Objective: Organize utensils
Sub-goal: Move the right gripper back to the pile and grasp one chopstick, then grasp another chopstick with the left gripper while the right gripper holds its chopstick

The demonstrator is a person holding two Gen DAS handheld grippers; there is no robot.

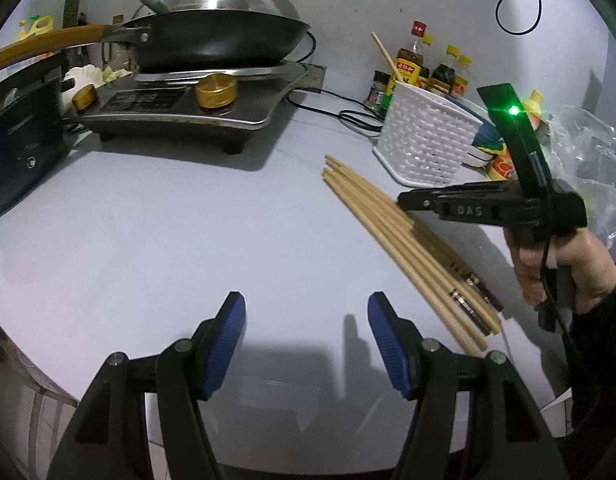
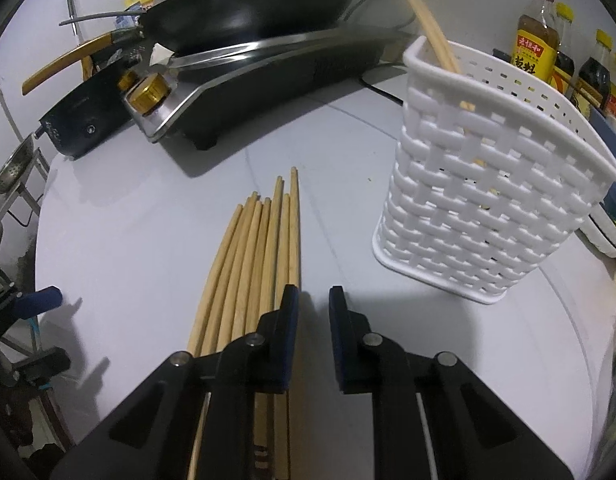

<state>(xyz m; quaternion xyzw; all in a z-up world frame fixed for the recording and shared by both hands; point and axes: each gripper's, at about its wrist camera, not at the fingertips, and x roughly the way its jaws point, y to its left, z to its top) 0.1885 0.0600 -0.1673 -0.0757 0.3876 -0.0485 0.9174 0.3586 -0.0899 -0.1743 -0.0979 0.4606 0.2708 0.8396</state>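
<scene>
Several wooden chopsticks [image 1: 360, 194] [image 2: 264, 248] lie side by side on the pale countertop. Behind them stands a white woven utensil basket [image 1: 424, 136] [image 2: 488, 208] with a chopstick [image 1: 384, 54] [image 2: 424, 20] leaning out of it. My right gripper [image 1: 402, 200] [image 2: 314, 300], held by a hand, hovers over the bundle's right edge. Its jaws stand a narrow gap apart with only bare counter between the pads. The rightmost chopstick runs under its left finger. My left gripper [image 1: 306, 320] is open and empty over bare counter, left of the chopsticks.
A lidded wok [image 1: 212, 36] sits on an induction cooker [image 1: 180, 108] at the back left, beside a black appliance [image 1: 20, 140]. Sauce bottles [image 1: 412, 60], bowls and a plastic bag [image 1: 588, 152] crowd the right. A black cable [image 1: 348, 116] runs behind the basket.
</scene>
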